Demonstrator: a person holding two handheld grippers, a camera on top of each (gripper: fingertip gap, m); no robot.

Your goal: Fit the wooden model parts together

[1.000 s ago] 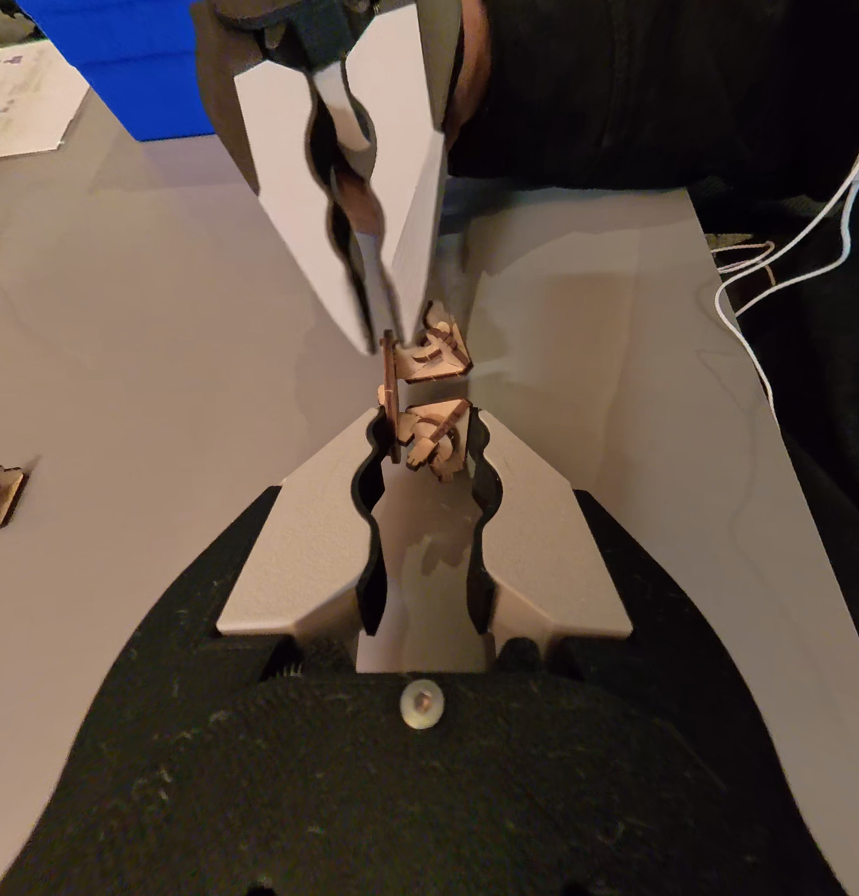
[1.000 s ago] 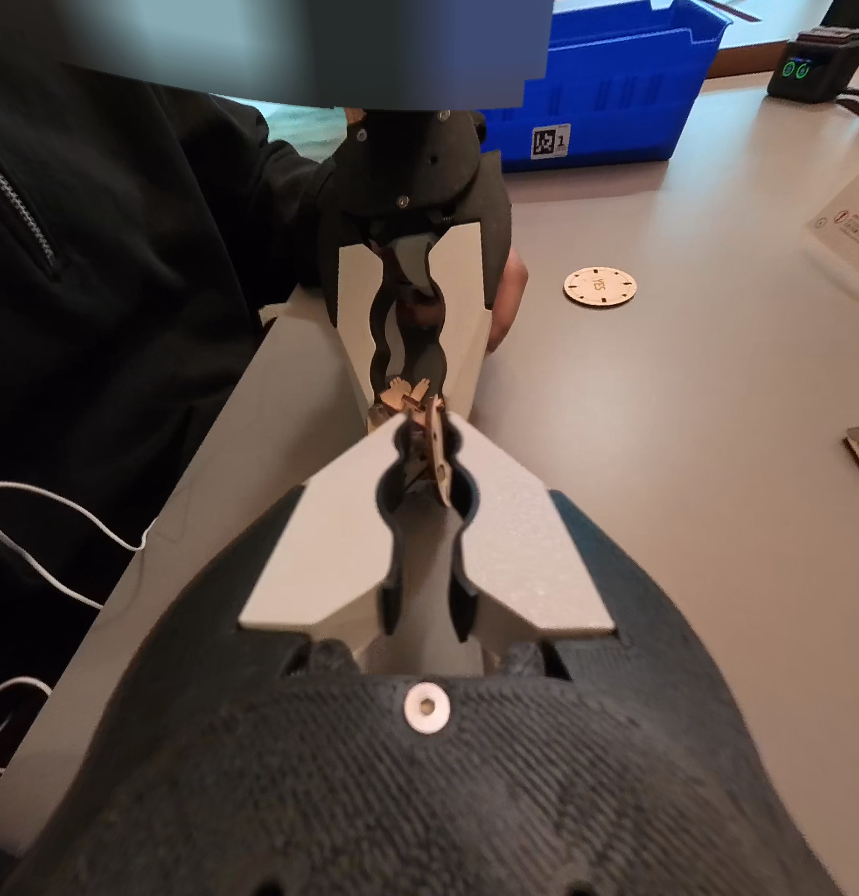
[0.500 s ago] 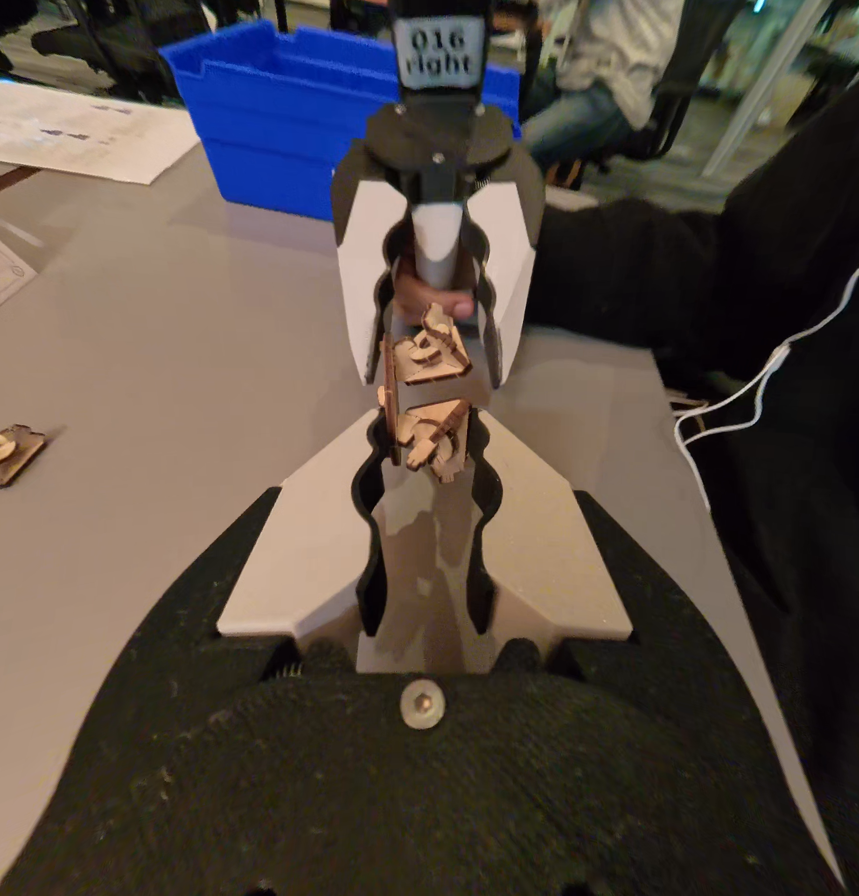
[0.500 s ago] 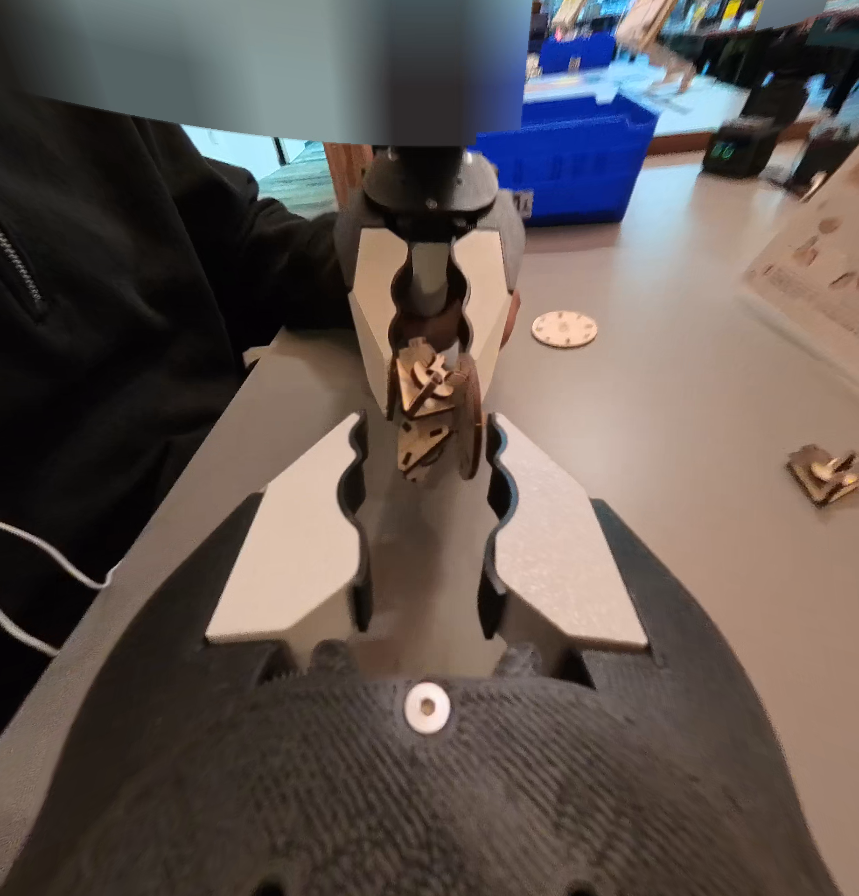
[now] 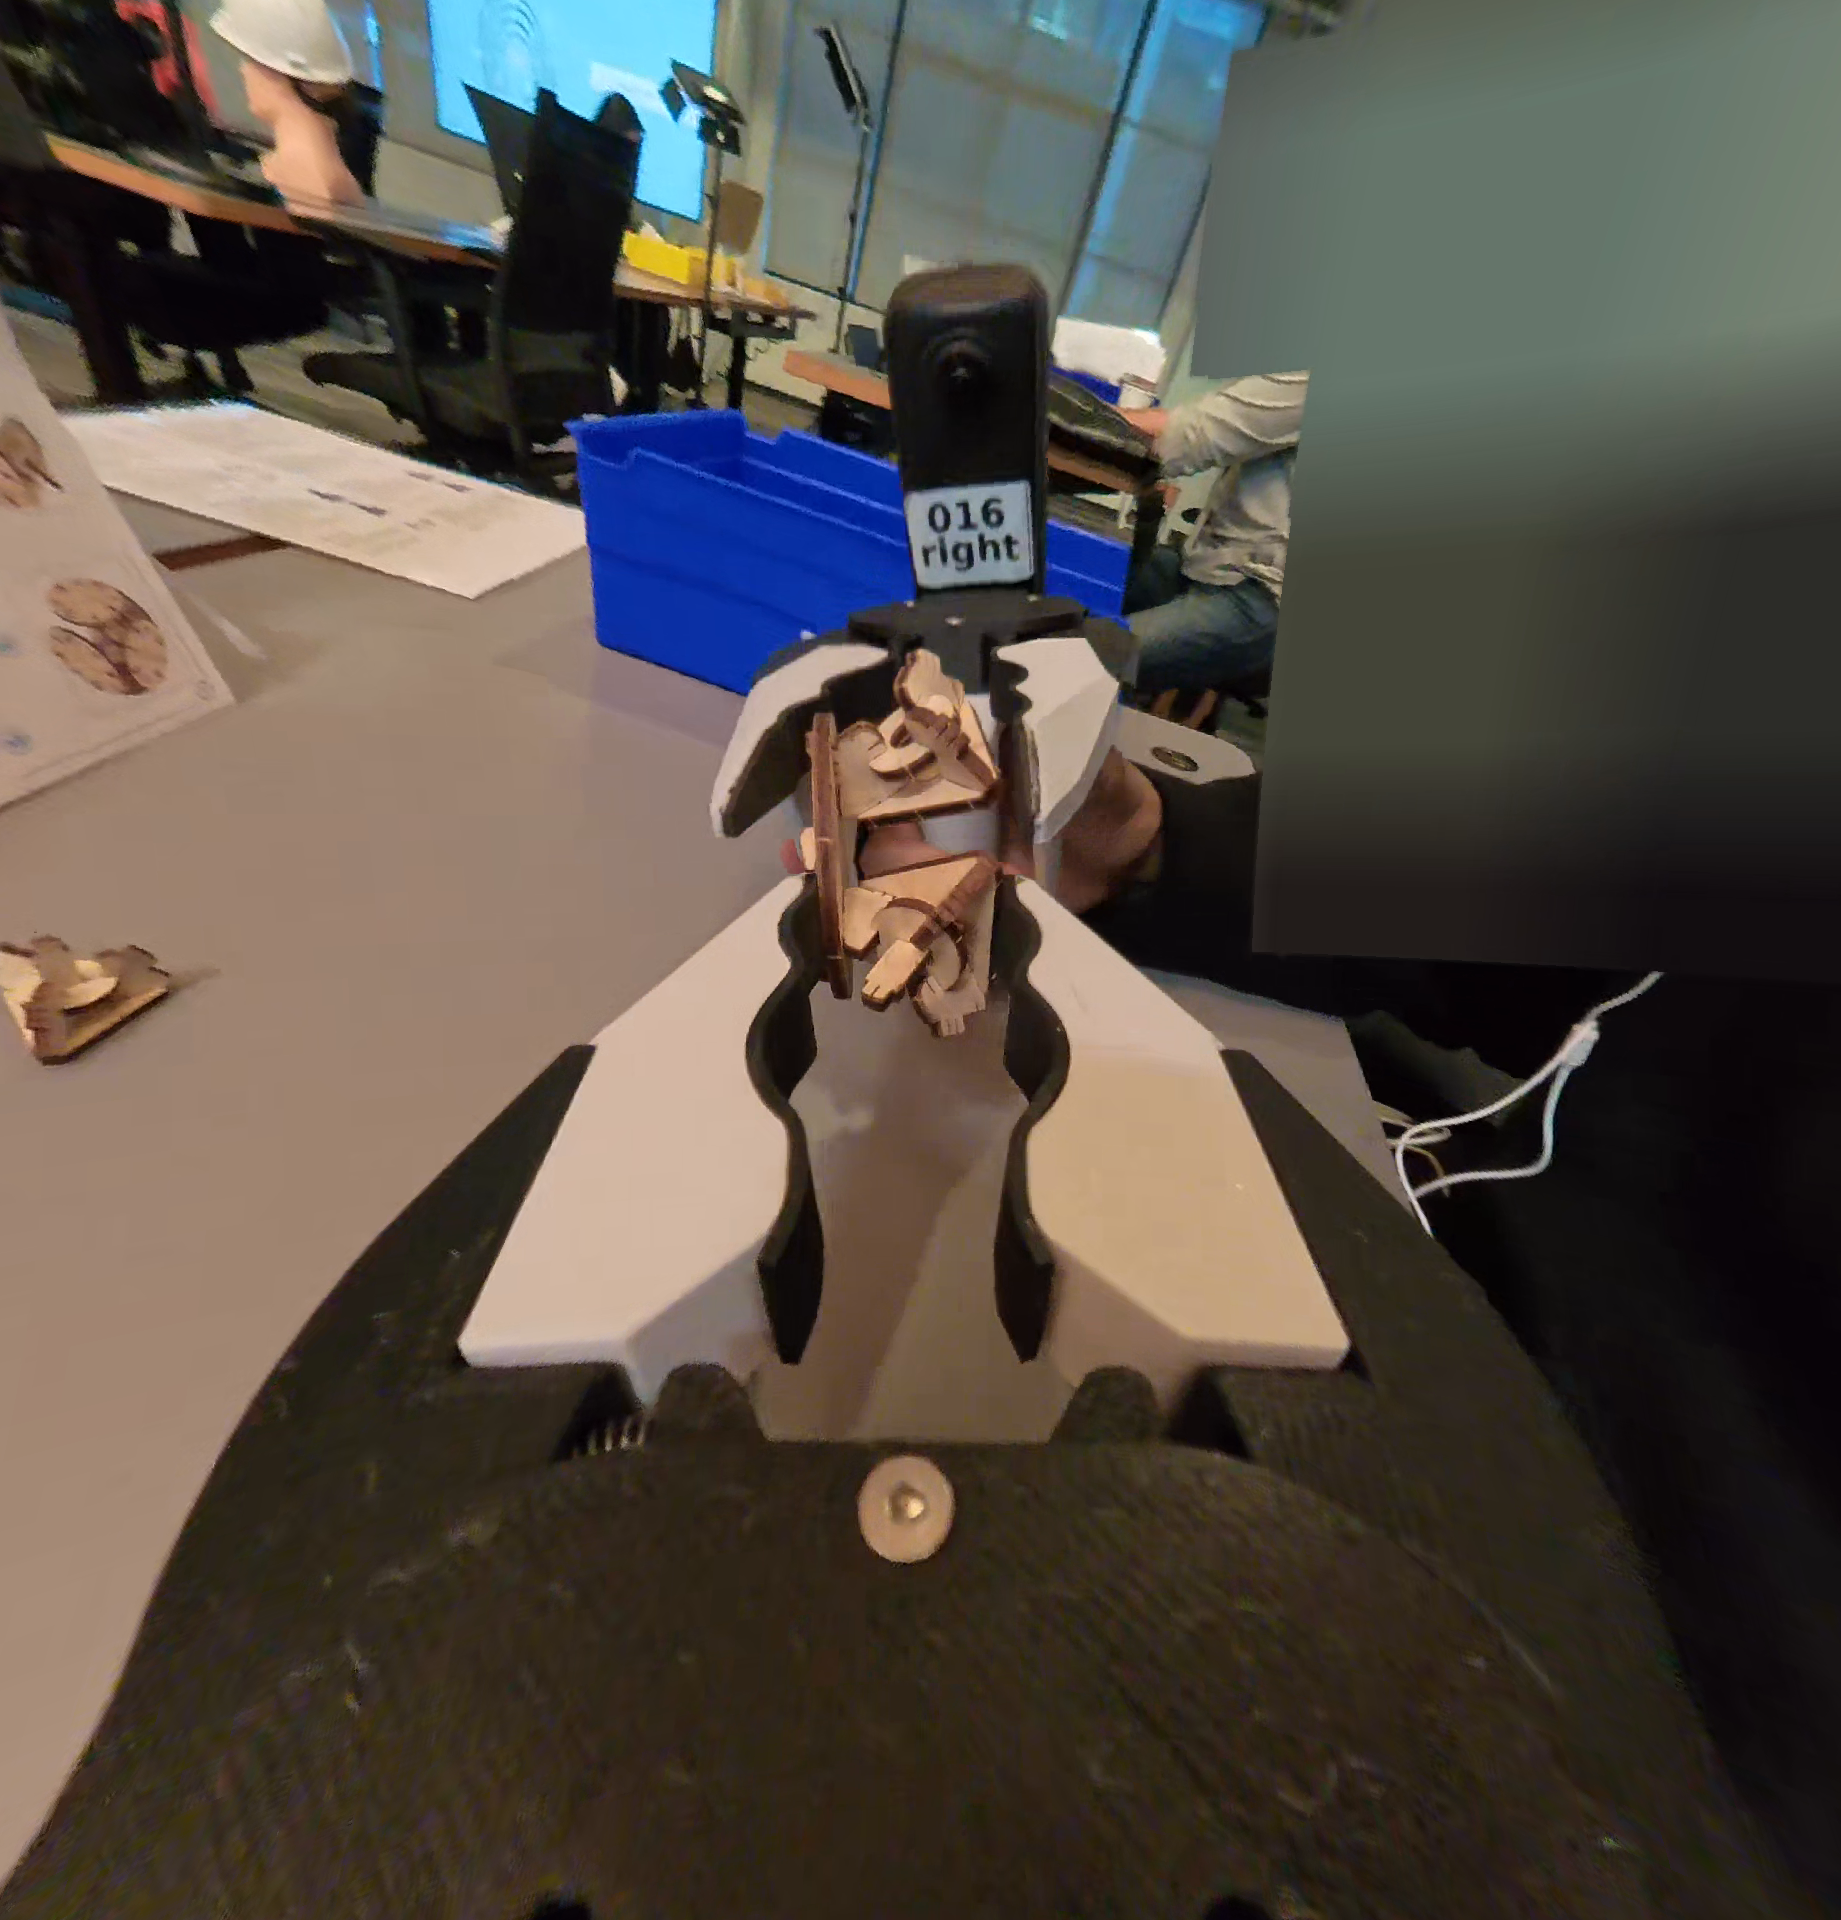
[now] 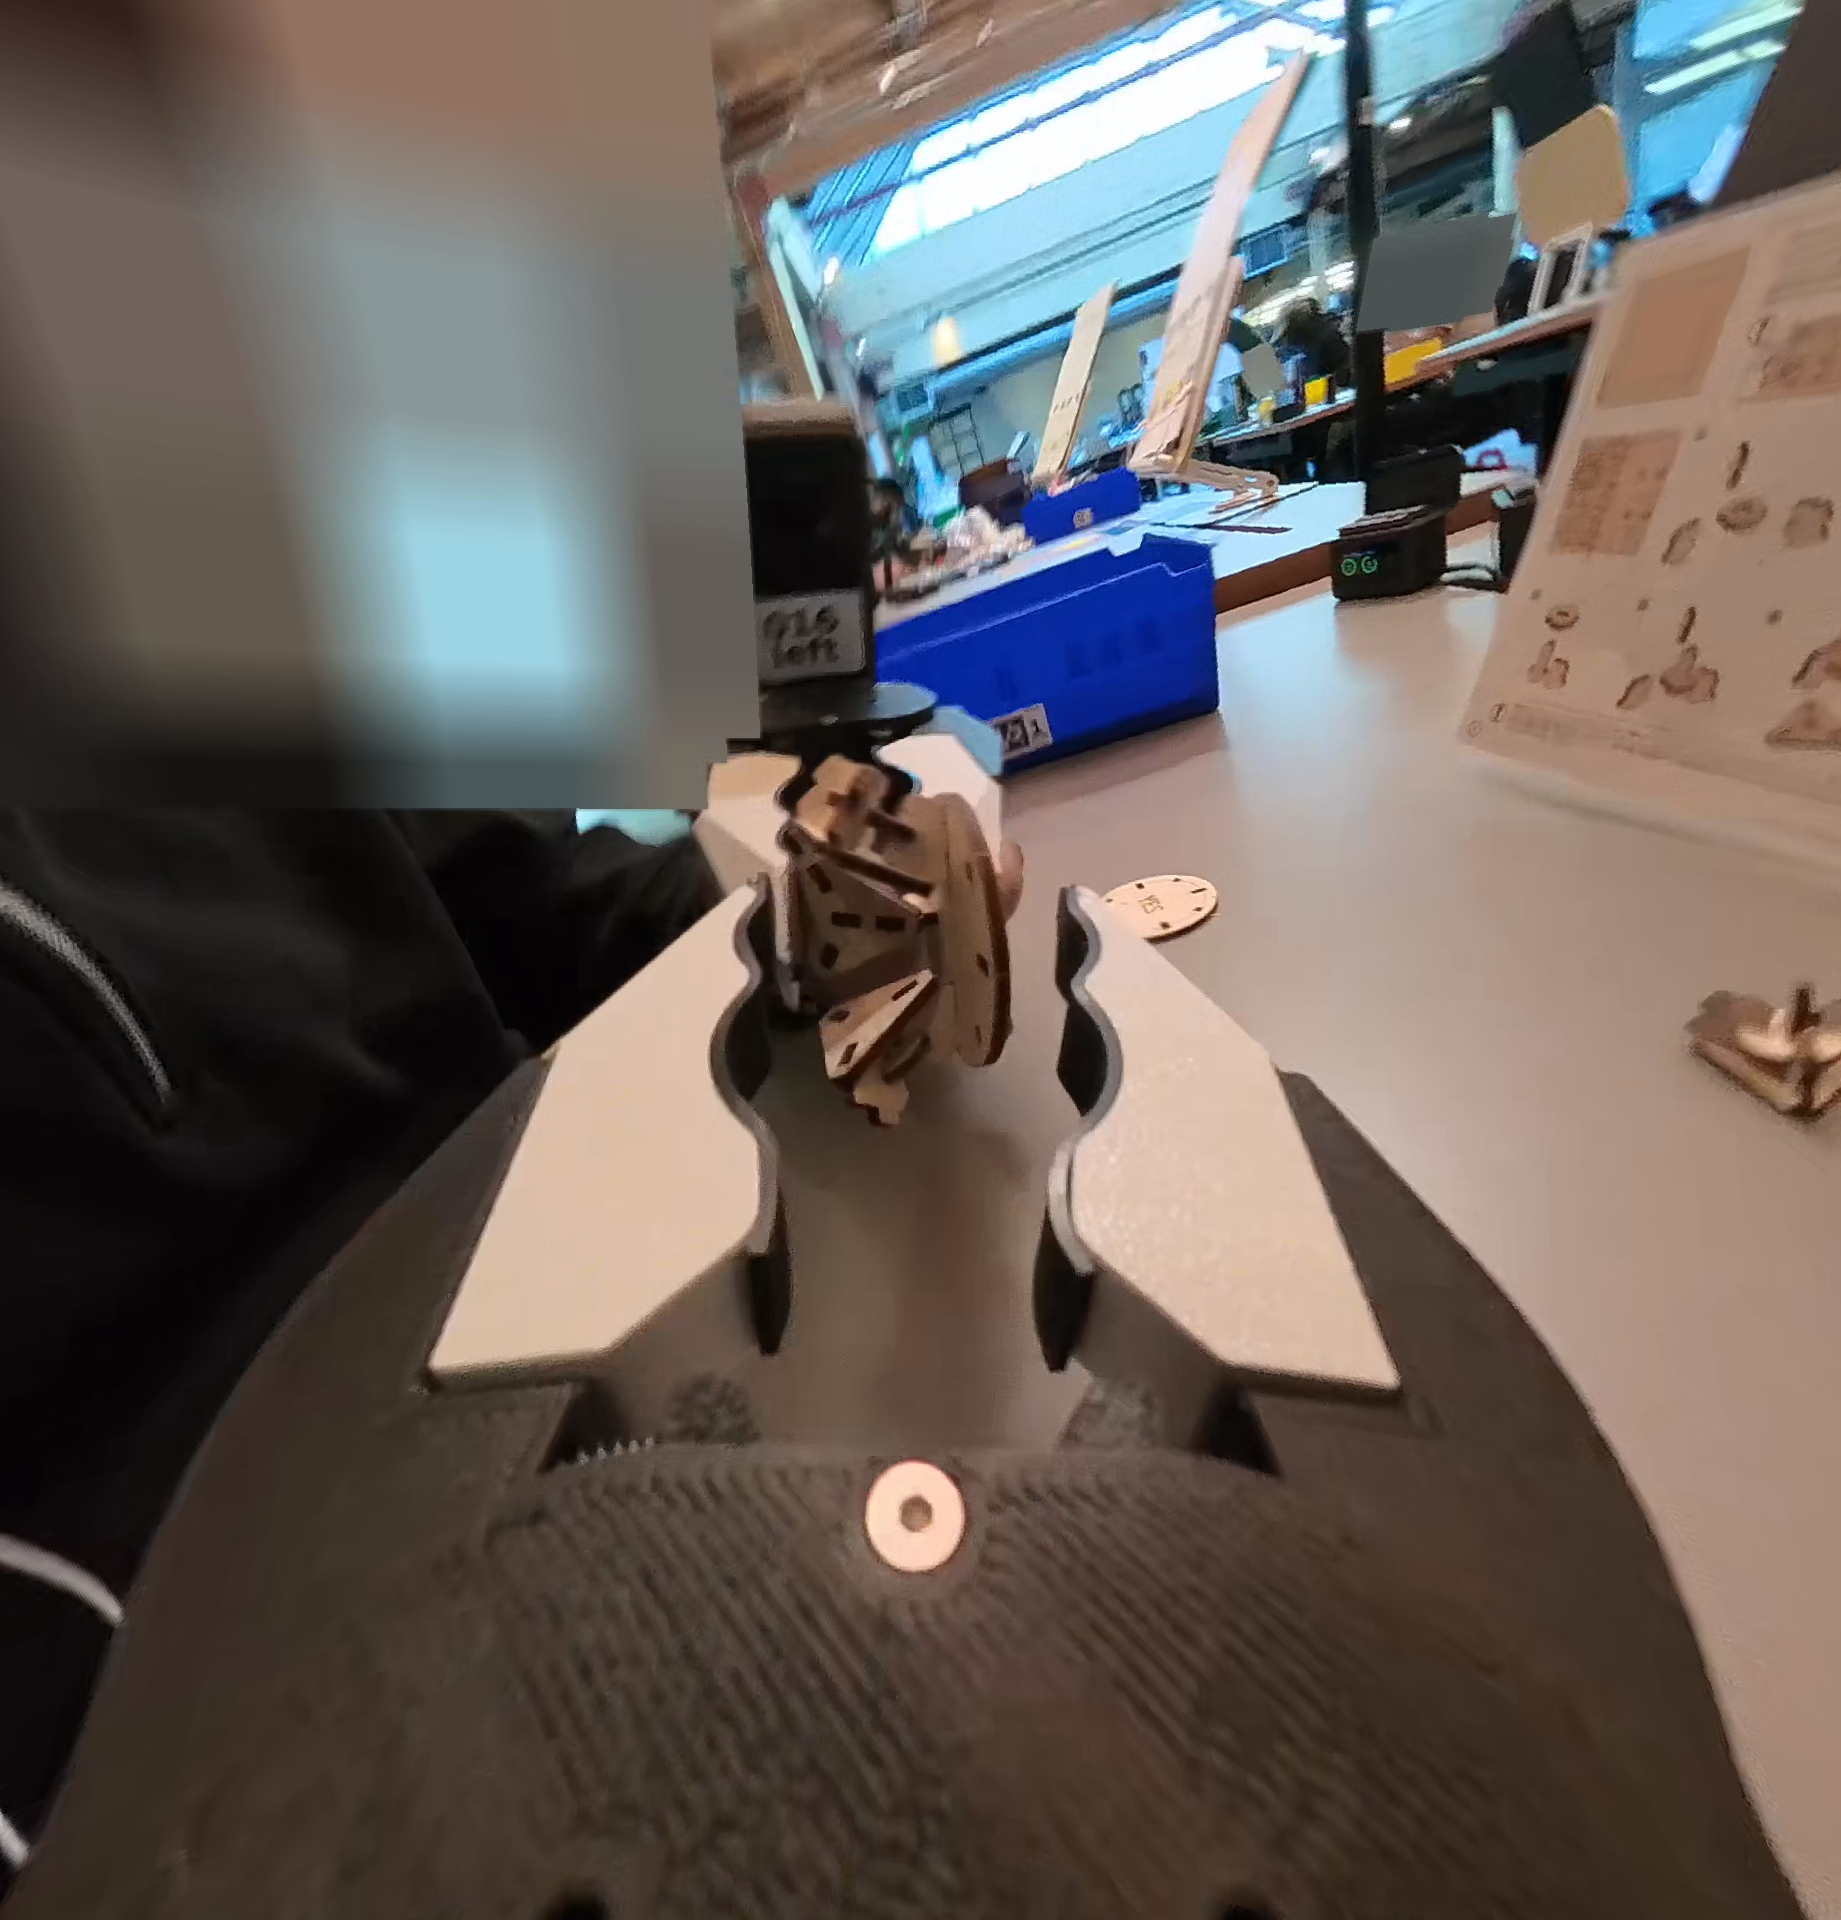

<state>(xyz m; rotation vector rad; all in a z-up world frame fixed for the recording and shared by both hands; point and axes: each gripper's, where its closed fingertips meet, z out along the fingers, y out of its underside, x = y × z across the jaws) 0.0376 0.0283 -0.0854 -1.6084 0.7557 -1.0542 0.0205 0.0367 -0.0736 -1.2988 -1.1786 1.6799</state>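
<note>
The left gripper [image 5: 908, 935] is clamped on a wooden assembly [image 5: 900, 862], its 2 pads pressing the disc on one side and the wedge pieces on the other. The assembly is held in the air above the table [image 5: 376, 883], near the edge closest to the person. The right gripper [image 6: 911, 935] faces it with its fingers spread wide; the assembly [image 6: 895, 935] stands between them with a clear gap to the right pad [image 6: 1077, 966], so nothing is gripped there. A loose wooden disc [image 6: 1160, 906] lies on the table just beyond the right gripper. A small wooden wedge [image 5: 69, 992] lies further out. A blue bin [image 5: 770, 540] stands at the far edge, and an instruction sheet [image 6: 1705, 540] is propped beside it.
</note>
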